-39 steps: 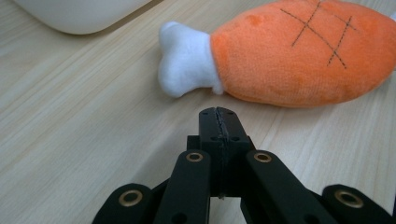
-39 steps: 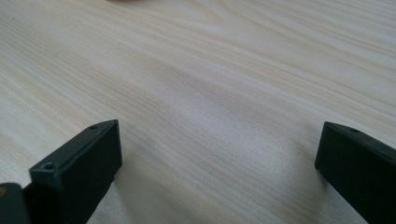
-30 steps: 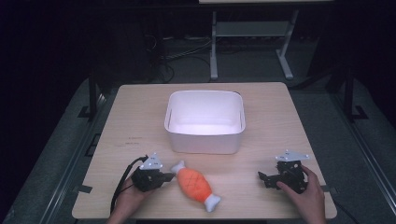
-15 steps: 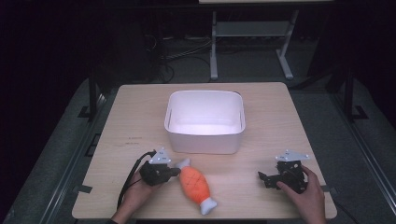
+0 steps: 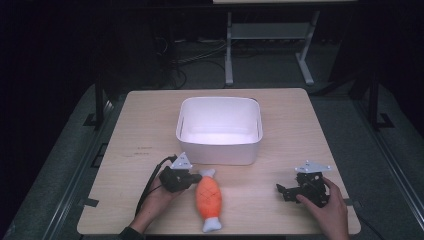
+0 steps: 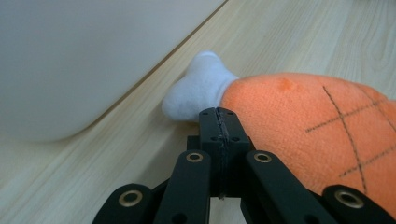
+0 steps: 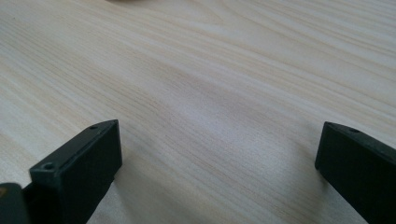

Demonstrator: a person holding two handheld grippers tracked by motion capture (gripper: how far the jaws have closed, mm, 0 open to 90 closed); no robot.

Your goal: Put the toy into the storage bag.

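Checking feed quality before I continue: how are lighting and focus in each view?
High view: table lit, surroundings dark, white bin slightly glary. Left gripper view: plush toy sharp, bin wall blown out. Right gripper view: wood grain clear, near fingers soft, casting shadows.

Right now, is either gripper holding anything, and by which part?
Nothing is held. The left gripper has its jaws shut with nothing between them, tips against the toy near its white end. The right gripper is open over bare table.

bin behind toy | left gripper beside toy (touching)
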